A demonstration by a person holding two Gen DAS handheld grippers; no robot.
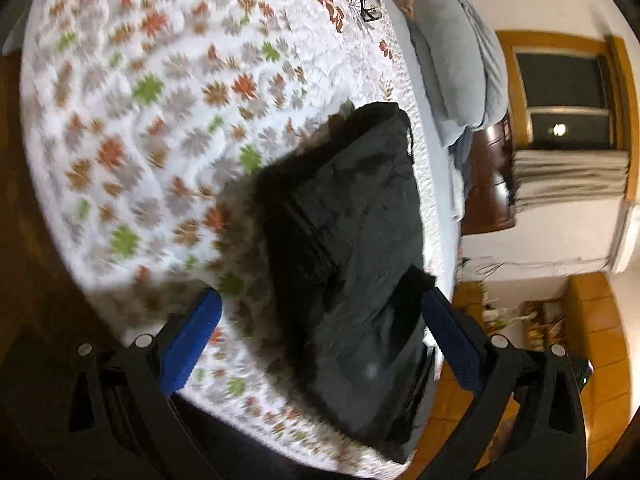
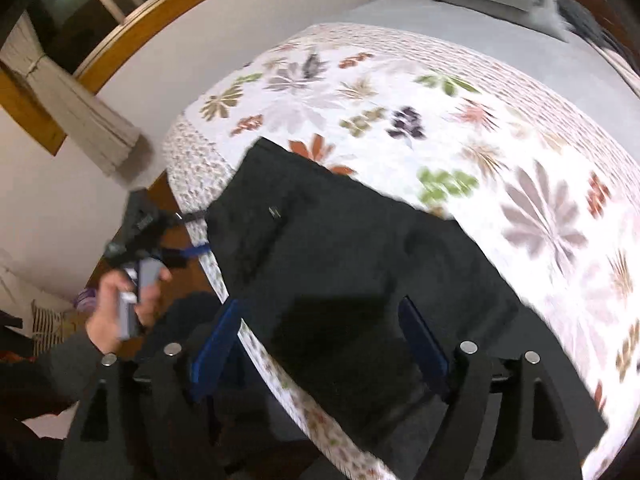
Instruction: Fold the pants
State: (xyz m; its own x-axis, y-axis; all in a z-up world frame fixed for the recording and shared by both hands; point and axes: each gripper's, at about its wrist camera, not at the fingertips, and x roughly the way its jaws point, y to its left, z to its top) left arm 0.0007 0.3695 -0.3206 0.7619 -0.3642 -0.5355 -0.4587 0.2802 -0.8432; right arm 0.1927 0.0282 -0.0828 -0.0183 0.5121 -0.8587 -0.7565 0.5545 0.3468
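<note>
Folded black pants (image 1: 352,240) lie on the floral quilt (image 1: 140,120) at the bed's edge. My left gripper (image 1: 320,320) hovers over them, open, its blue pads (image 1: 192,336) wide apart and the cloth beneath them; the right-hand pad sits close to a raised fold. In the right wrist view the same pants (image 2: 340,264) fill the middle. My right gripper (image 2: 320,344) stands open above their near end, with nothing pinched. A hand (image 2: 116,312) holds the left gripper (image 2: 202,232) at the pants' left edge, by the side of the bed.
Grey pillows (image 1: 452,68) lie at the head of the bed, with a dark wooden nightstand (image 1: 488,184) beside them. A small black object (image 1: 370,6) rests on the quilt far off. Wooden floor (image 1: 592,320) and a curtained window (image 2: 80,120) flank the bed.
</note>
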